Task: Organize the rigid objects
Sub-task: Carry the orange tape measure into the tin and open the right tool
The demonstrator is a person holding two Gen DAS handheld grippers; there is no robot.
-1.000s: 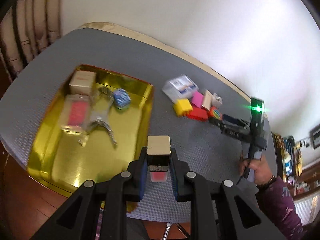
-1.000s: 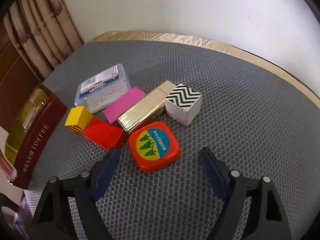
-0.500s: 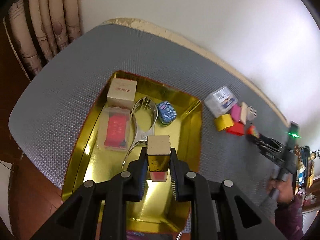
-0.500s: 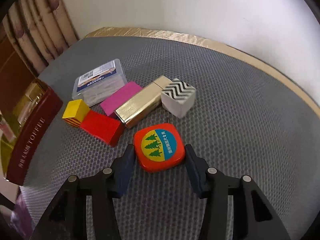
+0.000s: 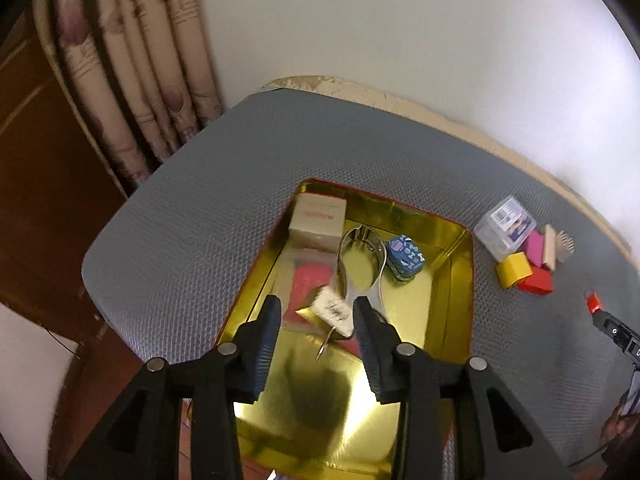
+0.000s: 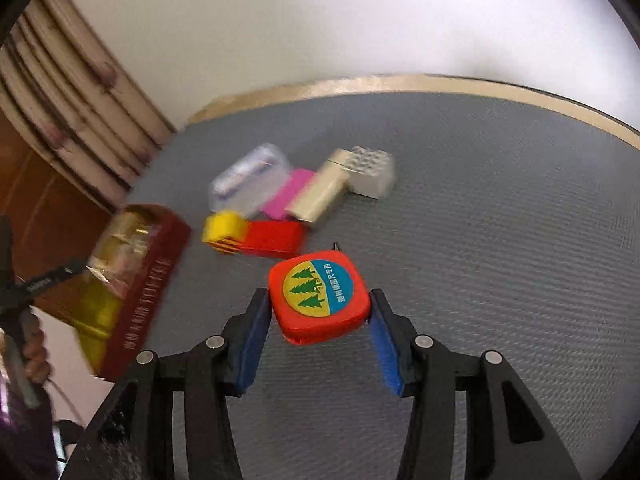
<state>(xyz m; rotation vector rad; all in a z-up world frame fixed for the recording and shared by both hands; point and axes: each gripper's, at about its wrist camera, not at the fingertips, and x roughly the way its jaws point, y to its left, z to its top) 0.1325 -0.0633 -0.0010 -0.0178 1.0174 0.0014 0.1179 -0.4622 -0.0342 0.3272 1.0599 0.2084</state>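
Over the gold tray the left gripper has just opened, dropping its box; the right gripper clamps the tape measure.

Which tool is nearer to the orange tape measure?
Right. The right tool is shut on the orange tape measure, holding it above the table. The left tool stands open over the gold tray, well apart from it.

Three green trees and a column of Chinese characters, too small to be read, are printed on the round label of the orange tape measure. Lettering on the red tin is blurred.
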